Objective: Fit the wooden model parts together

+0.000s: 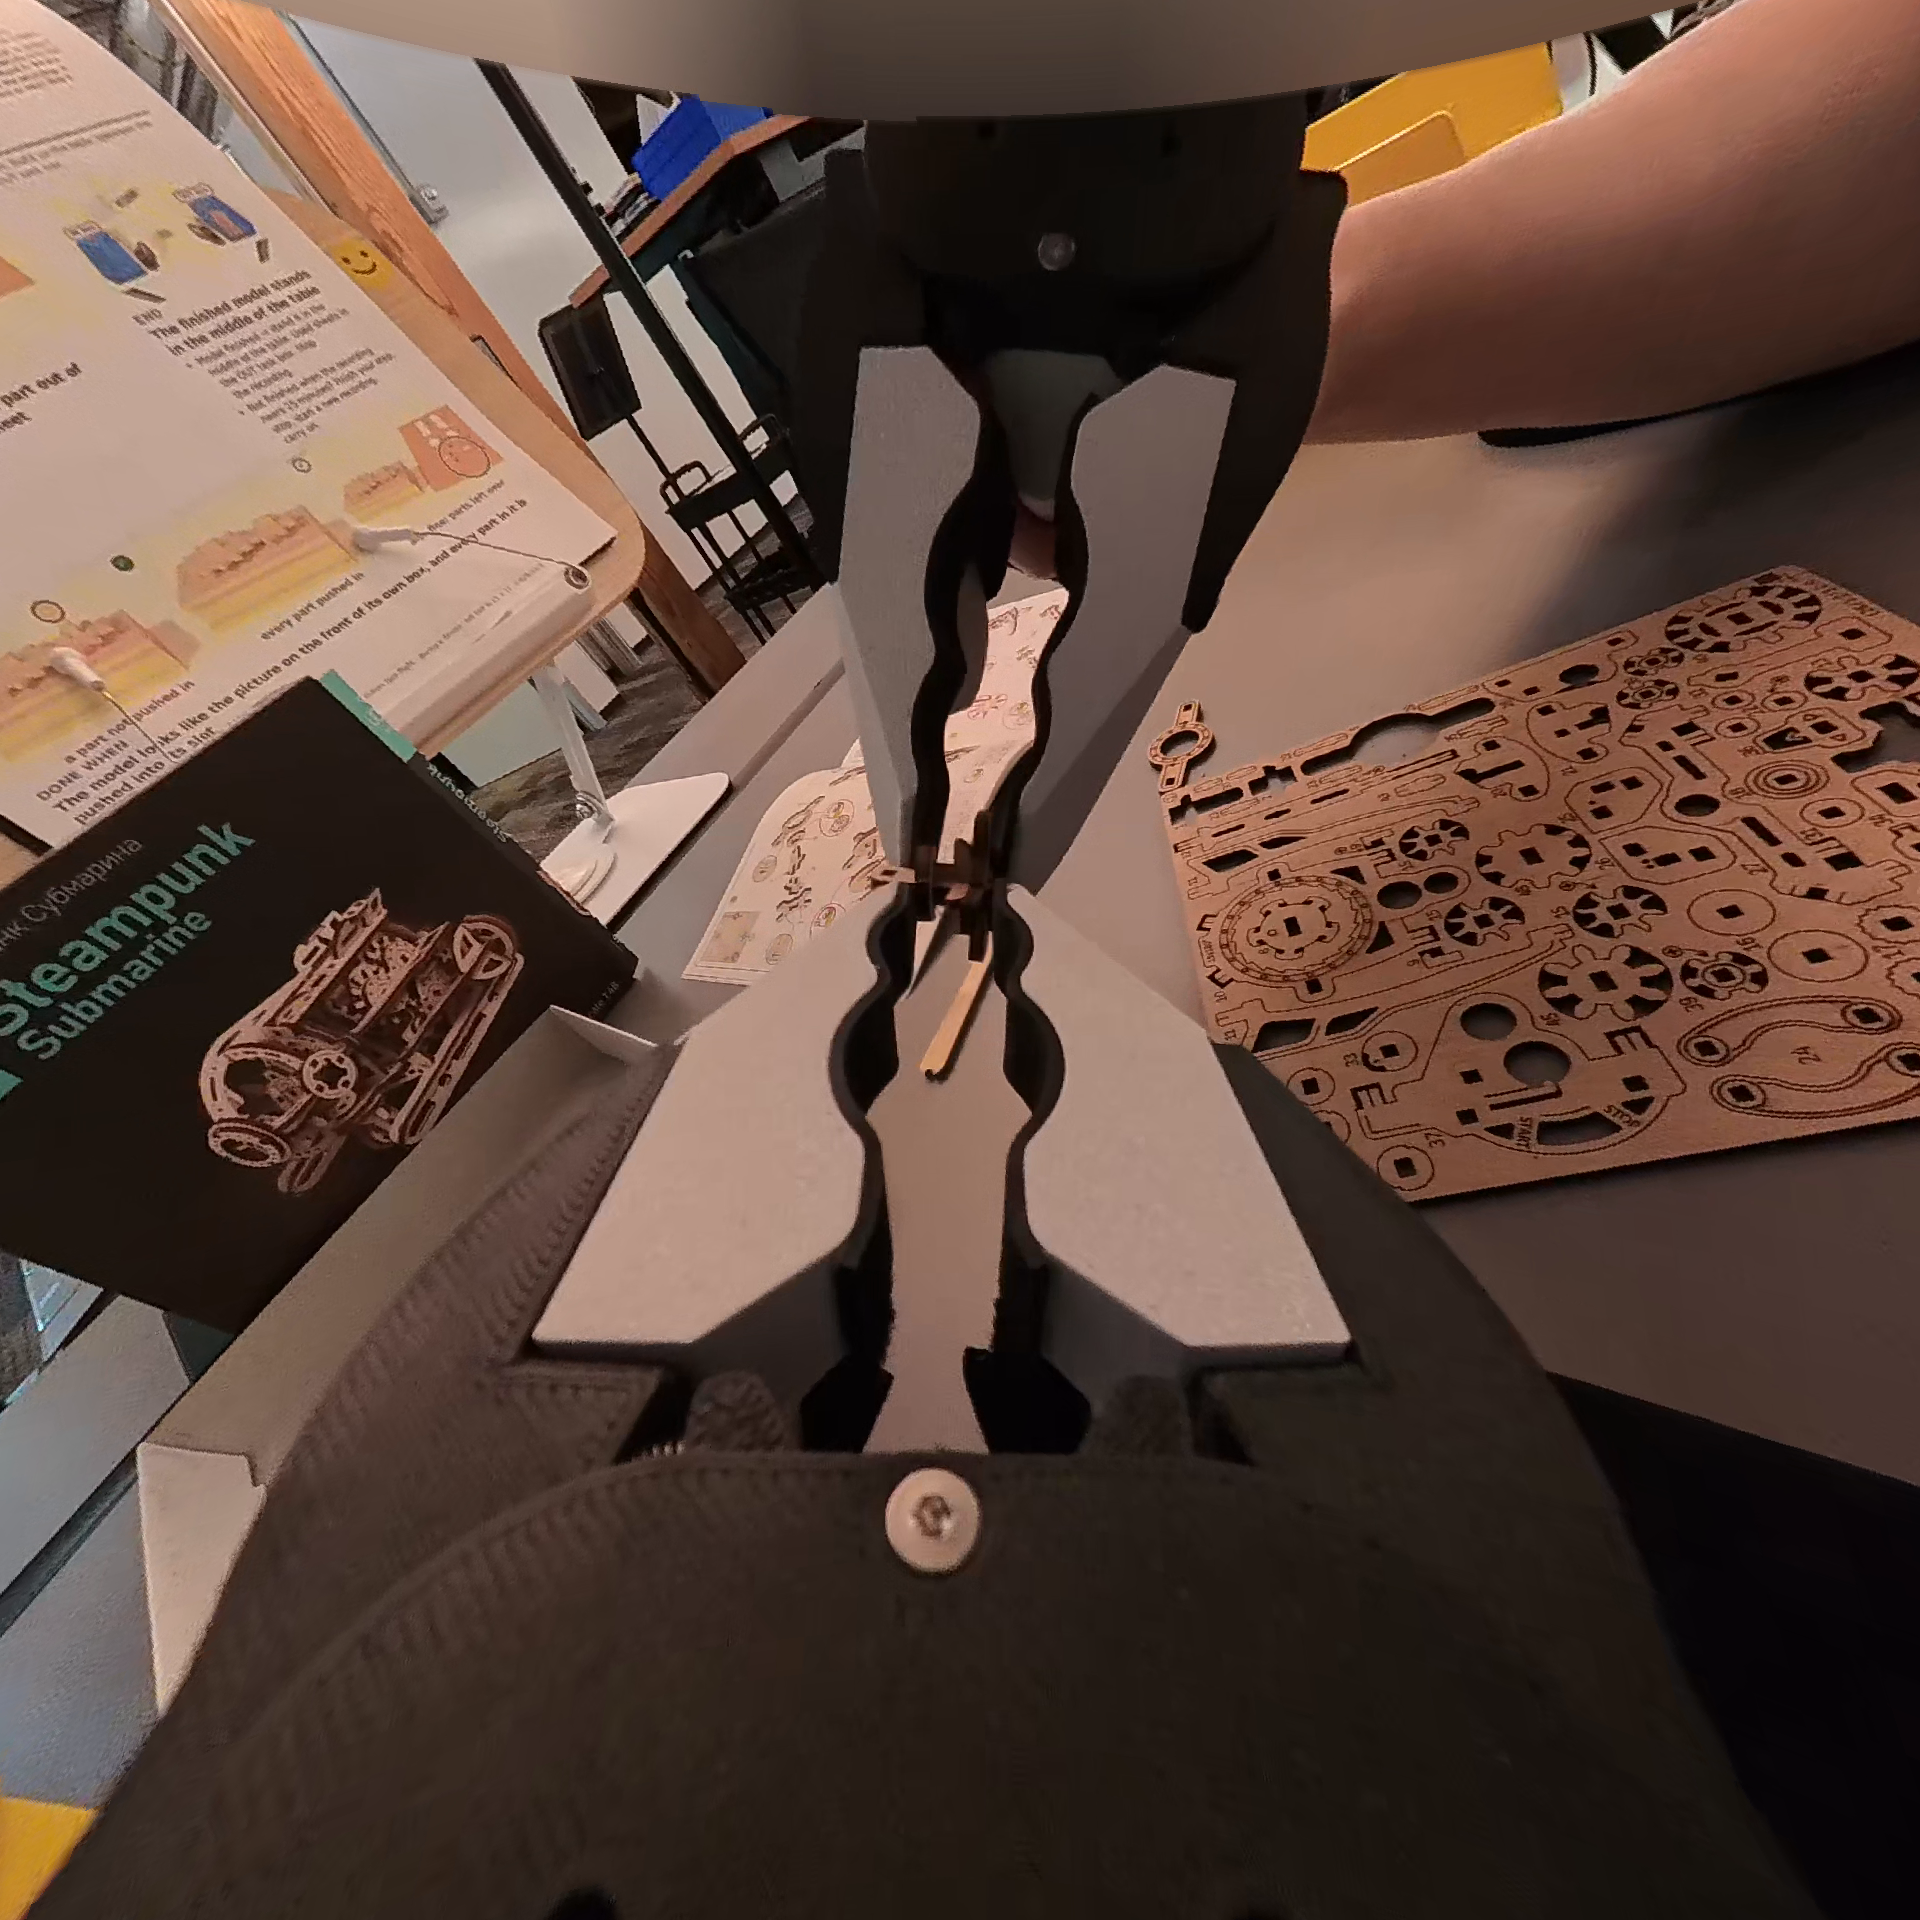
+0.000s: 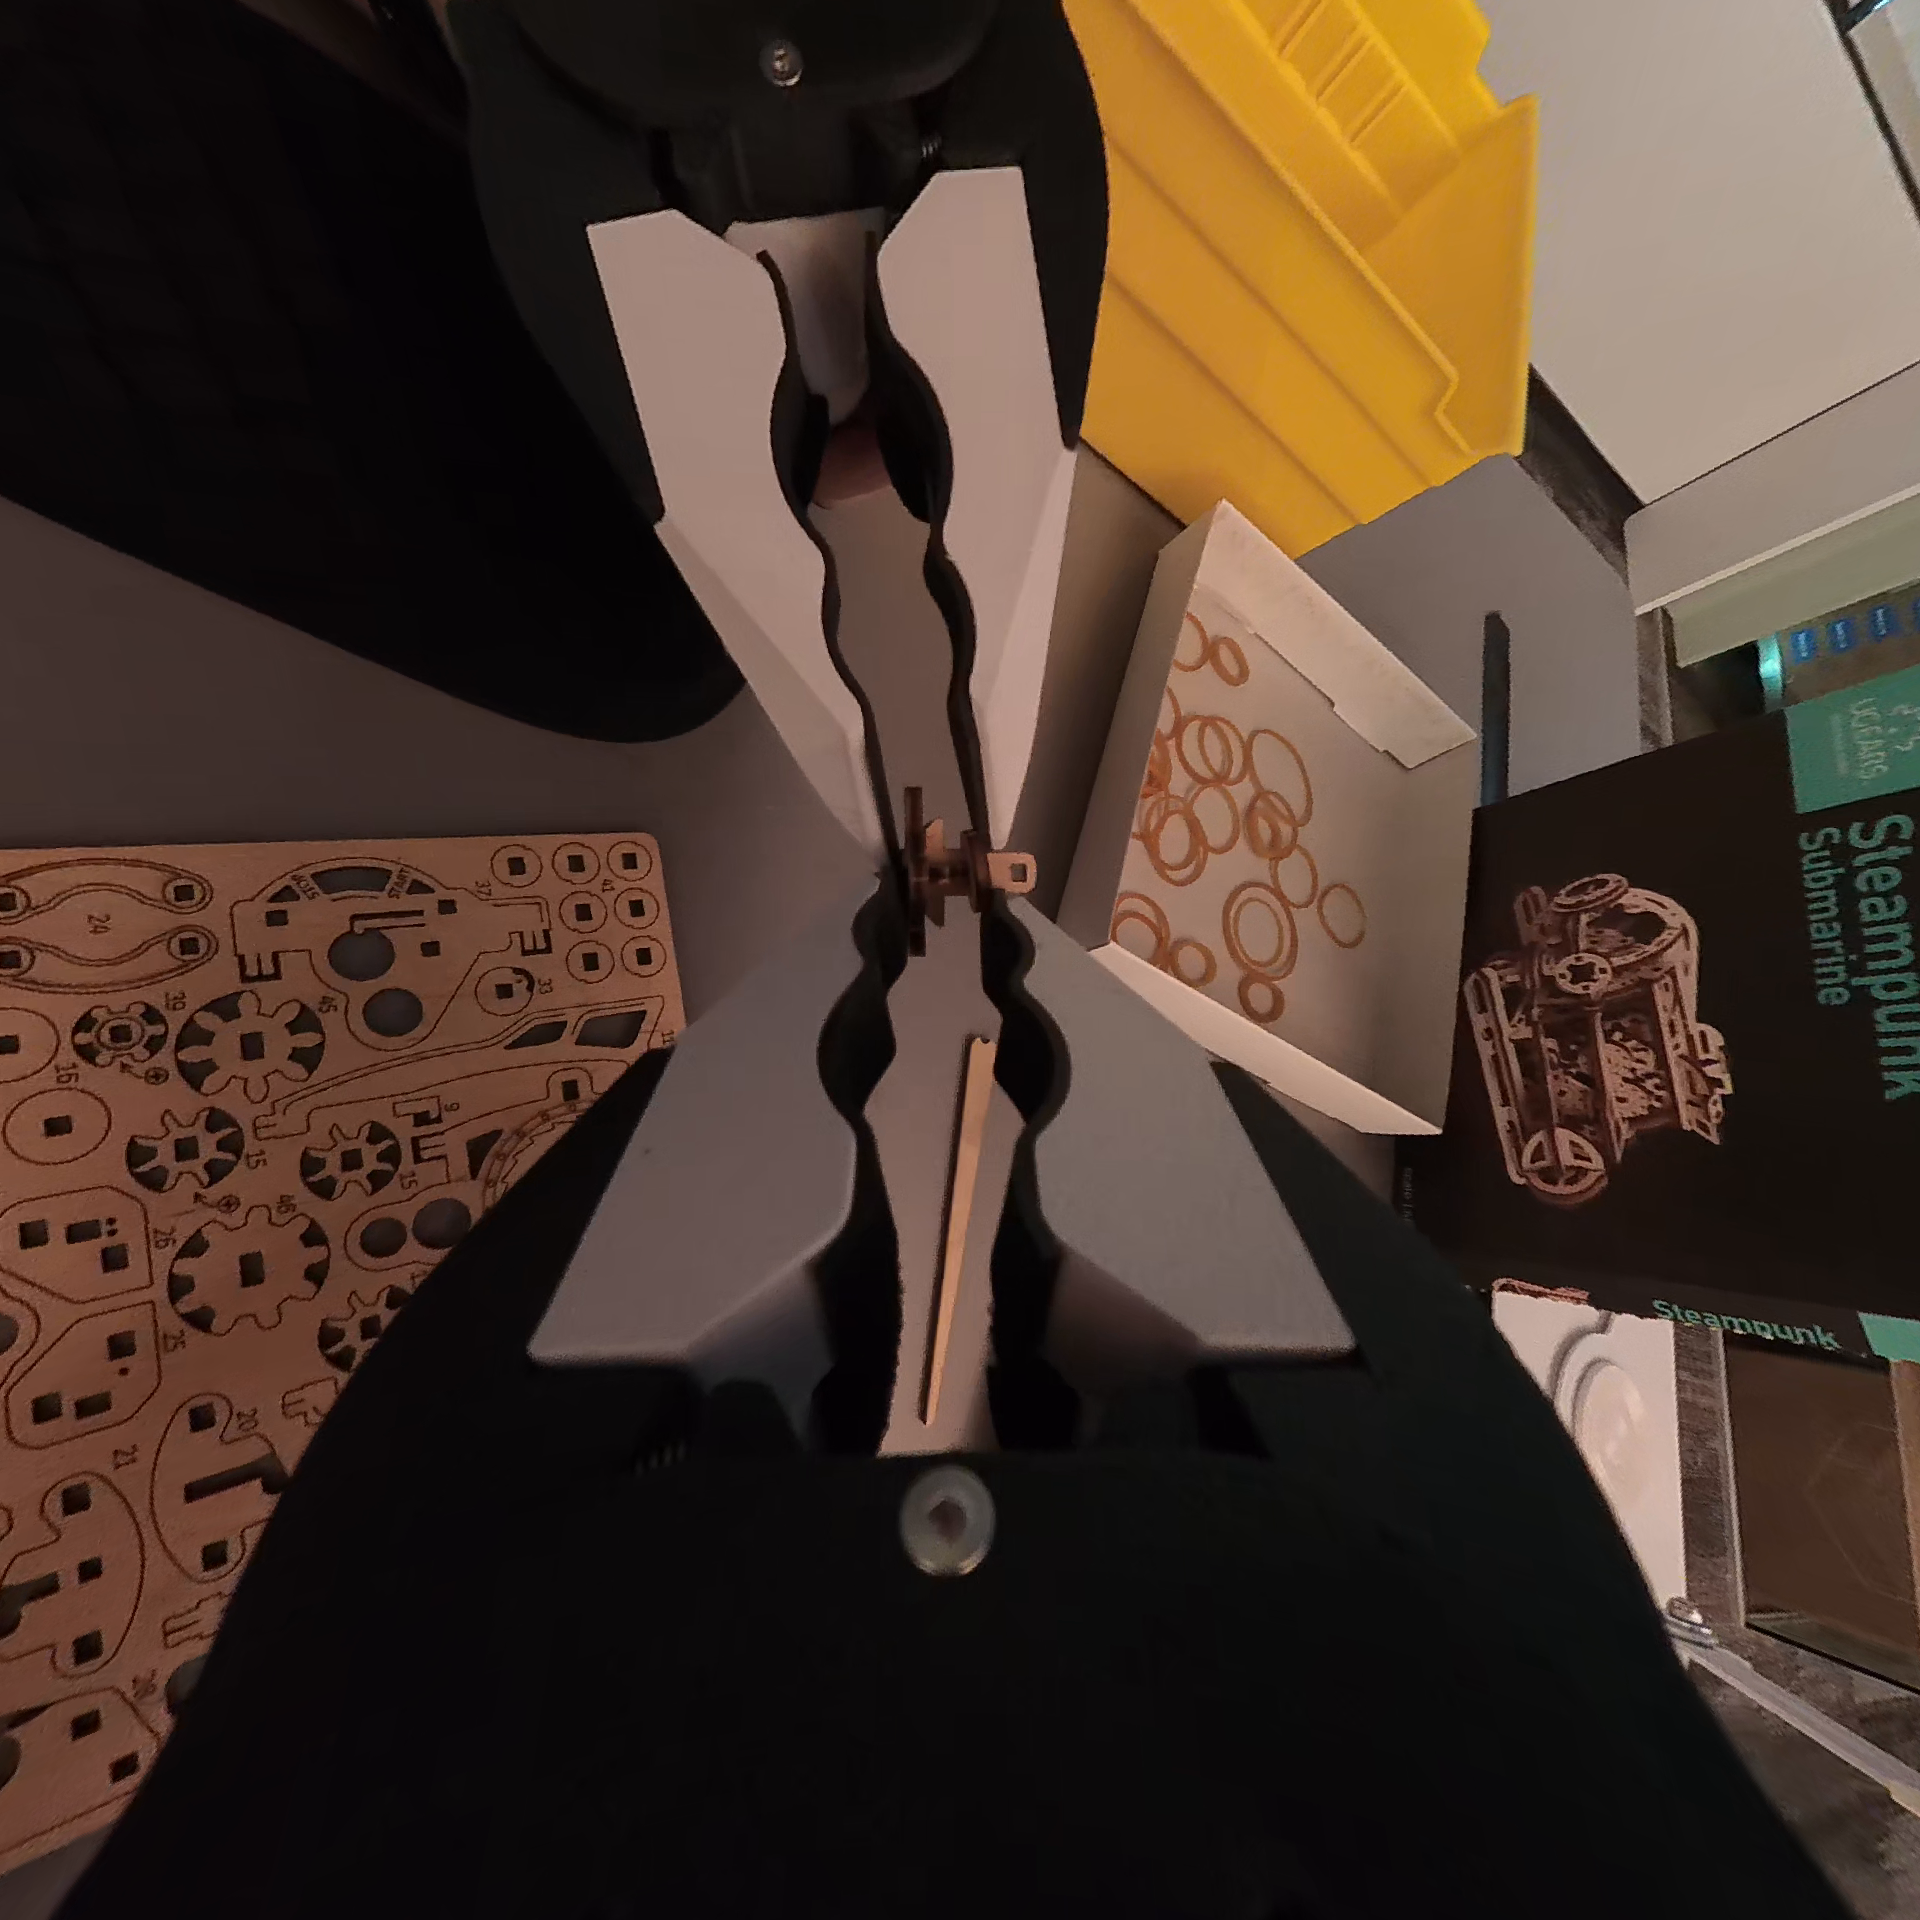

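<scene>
Right wrist view: ring tray (image 2: 1164,665) beside tools (image 2: 940,883).

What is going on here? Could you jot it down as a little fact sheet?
Left gripper: shut on the wooden assembly
Right gripper: shut on the same assembly, tip to tip with the left
Stick: pale, thin, running back between the right gripper's fingers
Wooden sheet: flat on the table, some parts punched out
Tray: holds rubber bands
Box: dark, standing beside the sheet
</scene>
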Tool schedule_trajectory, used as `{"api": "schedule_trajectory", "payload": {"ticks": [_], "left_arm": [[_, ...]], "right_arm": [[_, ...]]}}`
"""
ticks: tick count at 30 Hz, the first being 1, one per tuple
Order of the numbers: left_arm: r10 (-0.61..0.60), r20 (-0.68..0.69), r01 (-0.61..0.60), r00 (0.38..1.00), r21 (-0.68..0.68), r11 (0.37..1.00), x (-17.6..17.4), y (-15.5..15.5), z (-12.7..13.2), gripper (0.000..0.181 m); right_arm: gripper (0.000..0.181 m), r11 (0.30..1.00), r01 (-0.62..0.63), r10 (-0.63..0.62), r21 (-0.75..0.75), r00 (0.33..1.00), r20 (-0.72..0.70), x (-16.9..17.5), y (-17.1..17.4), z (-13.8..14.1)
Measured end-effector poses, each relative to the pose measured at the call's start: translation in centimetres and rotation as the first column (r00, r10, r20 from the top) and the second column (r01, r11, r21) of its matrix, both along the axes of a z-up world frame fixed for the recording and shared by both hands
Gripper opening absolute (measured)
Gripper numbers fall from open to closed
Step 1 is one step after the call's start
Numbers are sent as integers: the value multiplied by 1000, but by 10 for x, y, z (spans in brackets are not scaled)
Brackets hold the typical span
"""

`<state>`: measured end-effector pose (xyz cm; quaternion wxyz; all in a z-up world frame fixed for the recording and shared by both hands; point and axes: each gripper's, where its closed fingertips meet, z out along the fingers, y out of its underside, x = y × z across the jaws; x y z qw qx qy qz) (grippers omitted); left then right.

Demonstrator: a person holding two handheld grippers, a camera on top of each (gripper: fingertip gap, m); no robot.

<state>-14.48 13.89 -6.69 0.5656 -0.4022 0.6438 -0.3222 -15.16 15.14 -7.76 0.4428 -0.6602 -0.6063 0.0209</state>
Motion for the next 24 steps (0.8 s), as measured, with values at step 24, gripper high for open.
{"api": "schedule_trajectory", "payload": {"ticks": [24], "left_arm": [[13,71,-13,997,-3,1000,-1,5,11,12]], "right_arm": [[16,1000,9,-9,-2,998,-59,-2,6,12]]}}
